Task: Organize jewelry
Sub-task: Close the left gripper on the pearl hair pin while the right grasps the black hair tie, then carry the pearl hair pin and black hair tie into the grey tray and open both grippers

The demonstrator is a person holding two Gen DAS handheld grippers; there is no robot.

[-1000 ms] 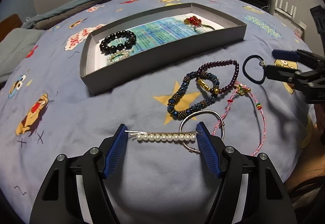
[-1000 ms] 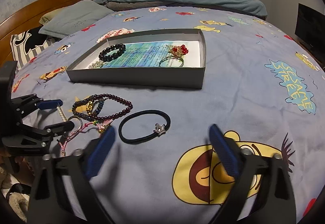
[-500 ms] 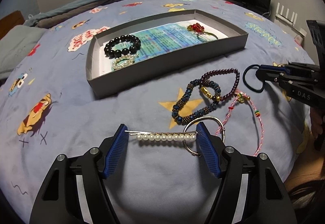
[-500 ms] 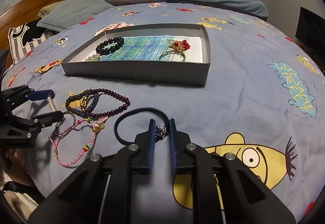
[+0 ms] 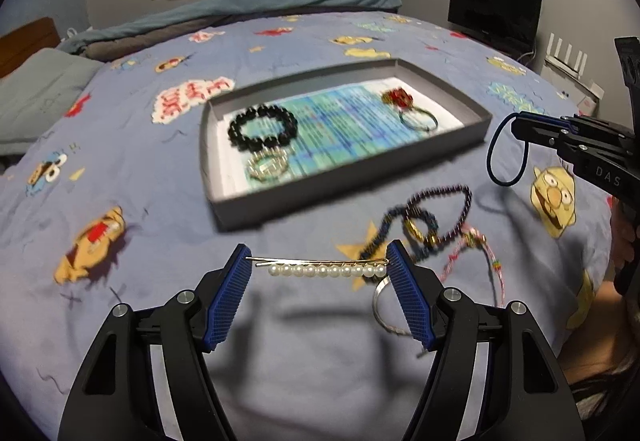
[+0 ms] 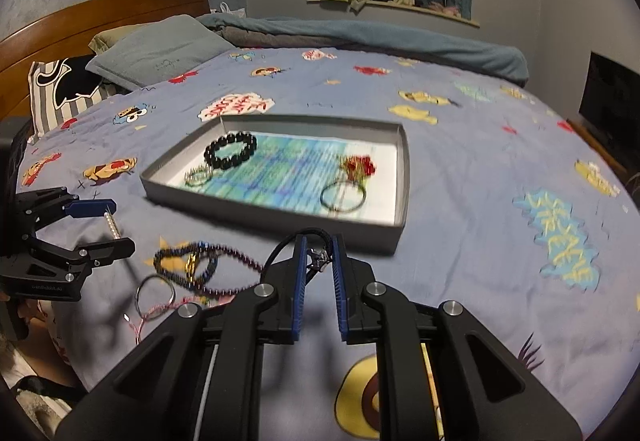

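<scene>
Careful: your left gripper [image 5: 318, 265] holds the pearl hairpin [image 5: 324, 268] only by its ends, so it may pivot free, while your right gripper [image 6: 319, 256], pinched on the dangling black hair tie [image 5: 505, 153], could snag it on the tray [image 6: 402, 177] wall.

Cartoon-print bed [image 5: 140, 145] bearing grey tray [image 5: 348, 185], seemingly tangled bracelets [image 5: 432, 229].

Right gripper [image 6: 319, 255] pinches a black hair tie [image 6: 316, 237] near the grey tray [image 6: 276, 215]; left gripper [image 6: 108, 225] holds, apparently, a pearl hairpin [image 6: 111, 225]
</scene>
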